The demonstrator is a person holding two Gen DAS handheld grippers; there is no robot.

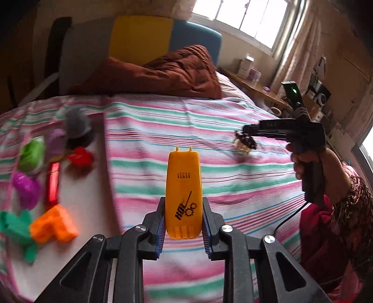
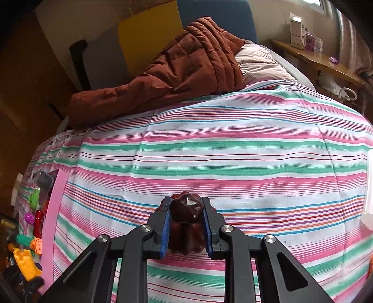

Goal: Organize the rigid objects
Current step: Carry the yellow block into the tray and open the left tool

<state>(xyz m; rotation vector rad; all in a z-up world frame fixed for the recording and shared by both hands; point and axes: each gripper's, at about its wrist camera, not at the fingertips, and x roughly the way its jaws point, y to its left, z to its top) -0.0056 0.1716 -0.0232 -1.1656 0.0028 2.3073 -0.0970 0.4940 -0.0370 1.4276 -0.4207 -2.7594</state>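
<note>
A bed covered by a pink, green and white striped sheet [image 2: 233, 149] fills the room, a rumpled rust-brown quilt [image 2: 167, 77] heaped at its head beside a pale pillow [image 2: 258, 63]. Boxes [image 2: 297, 33] stand on a wooden side table [image 2: 326, 63] below a bright window [image 1: 251, 21].

The orange case [image 1: 183, 195] is smooth, satin plastic with black print. Left of it, the toys on the pink mat [image 1: 98, 177] look plastic, the red bar [image 1: 52, 184] glossy (almost metallic). The striped sheet [image 1: 233, 186] beneath is matt woven cloth. The dark brown piece [image 2: 186, 209] is glossy, with white highlights.
</note>
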